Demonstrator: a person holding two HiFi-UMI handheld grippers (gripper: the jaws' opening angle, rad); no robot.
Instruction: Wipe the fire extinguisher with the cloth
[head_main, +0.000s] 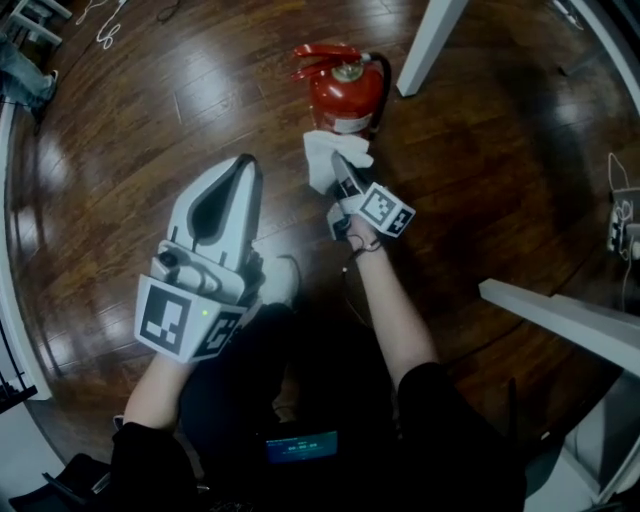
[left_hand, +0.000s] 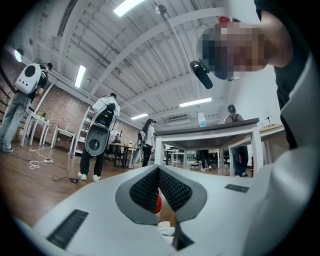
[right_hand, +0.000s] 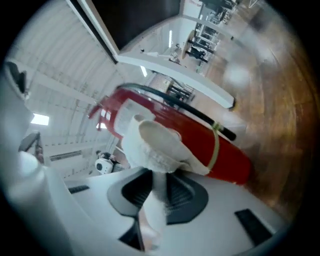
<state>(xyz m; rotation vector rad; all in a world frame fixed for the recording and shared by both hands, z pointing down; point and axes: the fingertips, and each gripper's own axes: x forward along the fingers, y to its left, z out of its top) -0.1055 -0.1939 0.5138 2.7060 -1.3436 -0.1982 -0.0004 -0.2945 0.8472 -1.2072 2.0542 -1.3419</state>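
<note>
- Left hand-held gripper (head_main: 244, 166): held up over the floor (head_main: 130, 130), left of the extinguisher and well apart from it, tip aimed roughly that way.
- Its jaws are together at the tips and nothing is between them. In the left gripper view only a bit of red and white shows through the gap lower down.
- Behind it in that view: people (left_hand: 100, 135) with pack-like gear standing on the wood floor, plus a white table and ceiling lights.
- Extinguisher (head_main: 345, 98): red, standing on the floor at top centre of the head view. It has a red lever (head_main: 325, 55) on top and a black hose (head_main: 384, 85) down its right side.
- Right gripper view shows a yellow-green band (right_hand: 215, 145) round the body.
- Cloth (head_main: 322, 155): white and bunched, pressed on the near side of the extinguisher, over the pale label area.
- Right hand-held gripper (head_main: 342, 170): jaws clamped on the cloth. A strip runs down between the pads and the wad sits at the tips, touching the red body.
- White leg (head_main: 430, 45): on the floor just right of the extinguisher, not touching it.
</note>
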